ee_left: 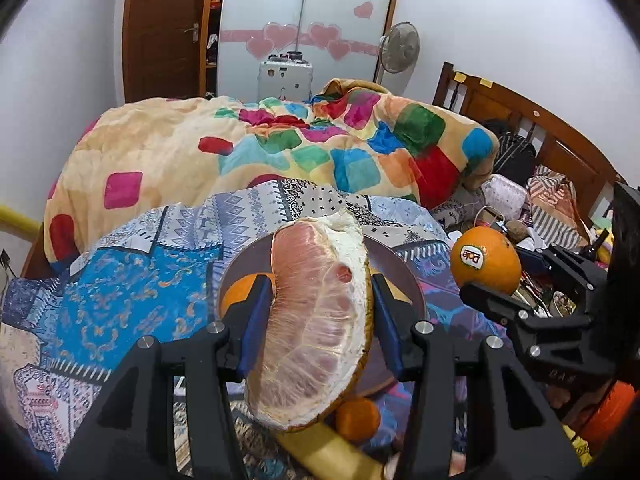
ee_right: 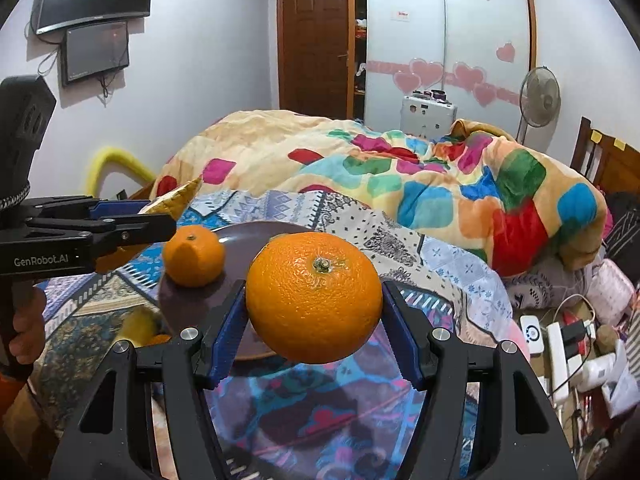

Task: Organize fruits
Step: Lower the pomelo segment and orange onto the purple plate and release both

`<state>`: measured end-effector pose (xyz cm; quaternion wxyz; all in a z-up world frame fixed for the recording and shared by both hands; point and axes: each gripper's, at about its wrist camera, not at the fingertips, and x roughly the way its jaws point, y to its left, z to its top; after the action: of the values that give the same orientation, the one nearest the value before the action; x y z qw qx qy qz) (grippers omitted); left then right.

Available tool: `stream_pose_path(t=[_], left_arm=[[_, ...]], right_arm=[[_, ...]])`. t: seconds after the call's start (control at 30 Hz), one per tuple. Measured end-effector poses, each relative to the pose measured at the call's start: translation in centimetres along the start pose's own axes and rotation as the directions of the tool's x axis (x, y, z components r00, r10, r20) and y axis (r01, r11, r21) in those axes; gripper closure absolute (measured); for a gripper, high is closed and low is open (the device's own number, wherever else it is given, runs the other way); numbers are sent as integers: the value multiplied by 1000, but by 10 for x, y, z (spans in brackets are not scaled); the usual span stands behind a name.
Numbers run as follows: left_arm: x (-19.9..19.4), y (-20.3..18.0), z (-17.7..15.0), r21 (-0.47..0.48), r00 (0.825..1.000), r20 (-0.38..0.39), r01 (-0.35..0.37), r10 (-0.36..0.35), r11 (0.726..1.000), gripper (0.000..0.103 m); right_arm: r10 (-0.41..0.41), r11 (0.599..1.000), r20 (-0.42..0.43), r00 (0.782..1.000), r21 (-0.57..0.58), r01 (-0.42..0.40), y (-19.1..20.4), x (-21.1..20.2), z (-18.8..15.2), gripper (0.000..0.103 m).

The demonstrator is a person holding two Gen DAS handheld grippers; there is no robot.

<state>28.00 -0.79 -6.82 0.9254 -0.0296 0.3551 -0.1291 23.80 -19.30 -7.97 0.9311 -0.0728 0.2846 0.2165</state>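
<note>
My left gripper (ee_left: 316,320) is shut on a big pomelo wedge (ee_left: 316,320) with pink flesh, held above a dark round plate (ee_left: 404,276) on the bed. My right gripper (ee_right: 314,320) is shut on a large orange (ee_right: 314,296) and holds it over the plate's (ee_right: 248,236) near edge. The orange, with a Dole sticker, also shows in the left wrist view (ee_left: 486,260) at right. A small tangerine (ee_right: 194,256) sits on the plate's left side. Another small tangerine (ee_left: 358,418) and a banana (ee_left: 332,456) lie on the cloth below the wedge.
A patterned blue cloth (ee_left: 132,280) covers the bed, with a bunched colourful blanket (ee_left: 320,148) behind. A wooden headboard (ee_left: 540,120) and clutter with cables and a power strip (ee_right: 568,348) lie at right. A fan (ee_right: 540,98) and wardrobe stand behind.
</note>
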Motion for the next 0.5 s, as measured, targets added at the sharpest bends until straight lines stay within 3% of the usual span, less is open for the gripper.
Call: stream_pose_path(t=[0.5], left_arm=[[61,0,24,-38,996,-92,-26,23,999,54]], right_arm=[[-34,999,-98,995,-18,32,-10,60,13,42]])
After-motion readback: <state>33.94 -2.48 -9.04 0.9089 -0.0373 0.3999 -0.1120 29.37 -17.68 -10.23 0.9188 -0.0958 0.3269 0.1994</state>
